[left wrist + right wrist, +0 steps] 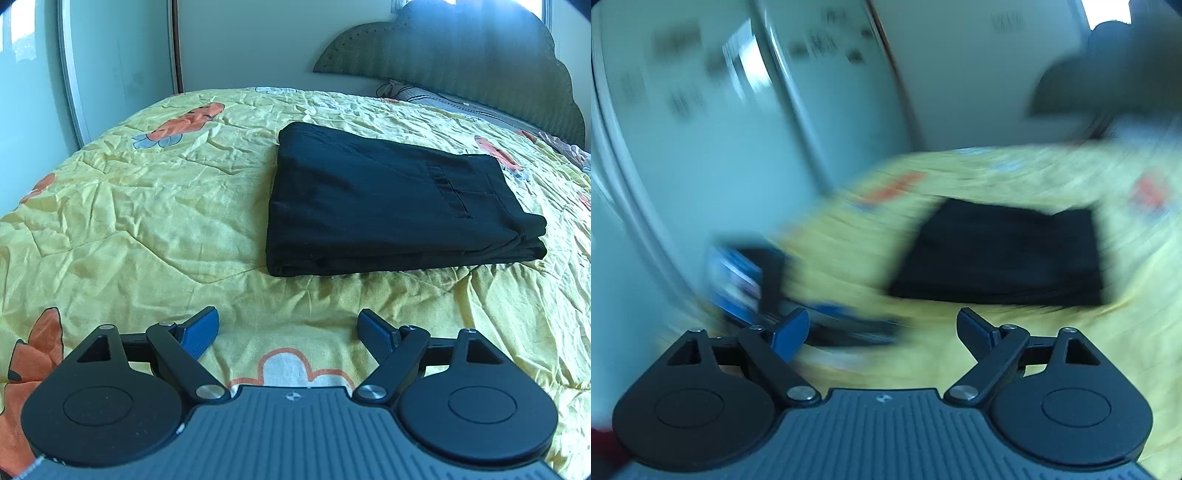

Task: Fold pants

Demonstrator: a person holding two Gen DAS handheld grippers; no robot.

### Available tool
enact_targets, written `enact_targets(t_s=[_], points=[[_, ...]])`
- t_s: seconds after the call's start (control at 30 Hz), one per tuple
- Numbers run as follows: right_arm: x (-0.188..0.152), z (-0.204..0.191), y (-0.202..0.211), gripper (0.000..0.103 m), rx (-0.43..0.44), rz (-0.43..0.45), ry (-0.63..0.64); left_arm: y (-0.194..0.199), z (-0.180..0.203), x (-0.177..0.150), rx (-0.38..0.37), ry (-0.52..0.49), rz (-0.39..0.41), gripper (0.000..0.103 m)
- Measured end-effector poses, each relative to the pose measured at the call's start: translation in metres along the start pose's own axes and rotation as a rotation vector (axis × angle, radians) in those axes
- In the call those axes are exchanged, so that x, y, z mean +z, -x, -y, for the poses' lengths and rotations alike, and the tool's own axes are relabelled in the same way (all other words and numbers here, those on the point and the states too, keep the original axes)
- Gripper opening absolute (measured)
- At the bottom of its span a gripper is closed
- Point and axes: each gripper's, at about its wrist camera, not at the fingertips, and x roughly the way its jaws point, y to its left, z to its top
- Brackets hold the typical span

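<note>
Pants [388, 206], one black pair, lie folded into a flat stack of several layers on the bed, on a yellow quilt [147, 206] printed with orange cartoon figures. In the left wrist view the stack sits right of centre, well ahead of the left claw [288, 334] and not touching it; a stitched pocket line shows on its top layer, and the layered edges face the camera. Two claws are in use, one per view. The left claw's two blue-padded fingers [201, 334] stand wide apart over bare quilt with nothing between them. The right claw [882, 330] is likewise spread wide and empty, its fingers over the quilt short of the pants [1001, 254]. One dark scalloped headboard [461, 59] rises behind the bed, its right end cut off by the frame edge, and one pillow [424, 94] shows only as a strip below it. Pale wardrobe doors [122, 66] fill the left background. The right wrist view is heavily blurred: the pants read only as a dark block, the quilt's prints as orange smears, and the marks on the doors cannot be made out. A dark and blue shape [750, 280] at the left of that view, just beyond the right claw's left finger, is too smeared to identify.
</note>
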Motion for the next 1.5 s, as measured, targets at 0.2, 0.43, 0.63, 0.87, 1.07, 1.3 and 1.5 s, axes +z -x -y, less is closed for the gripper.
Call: enact_targets(t_s=[0.2, 0.43, 0.63, 0.87, 1.07, 1.3, 1.5], points=[[-0.001, 0.018, -0.01, 0.103, -0.276, 0.061, -0.031, 0.0, 0.006, -0.004, 0.016, -0.018, 0.038, 0.087], [-0.014, 0.029, -0.019, 0.103, -0.332, 0.056, -0.048, -0.007, 0.01, -0.007, 0.041, -0.033, 0.062, 0.103], [-0.015, 0.021, -0.017, 0.103, -0.375, 0.101, -0.005, -0.006, 0.008, -0.012, 0.039, 0.006, 0.074, 0.103], [-0.009, 0.03, -0.001, 0.103, -0.293, 0.112, -0.161, -0.006, 0.007, -0.012, 0.035, 0.011, 0.073, 0.103], [0.002, 0.017, 0.006, 0.103, -0.067, 0.12, -0.285, -0.006, 0.007, -0.012, 0.035, 0.011, 0.073, 0.103], [0.006, 0.021, -0.002, 0.103, -0.195, 0.145, -0.179, -0.006, 0.006, -0.012, 0.035, 0.011, 0.073, 0.103], [-0.017, 0.054, -0.043, 0.103, -0.683, 0.079, 0.05, -0.006, 0.006, -0.012, 0.035, 0.011, 0.073, 0.103]])
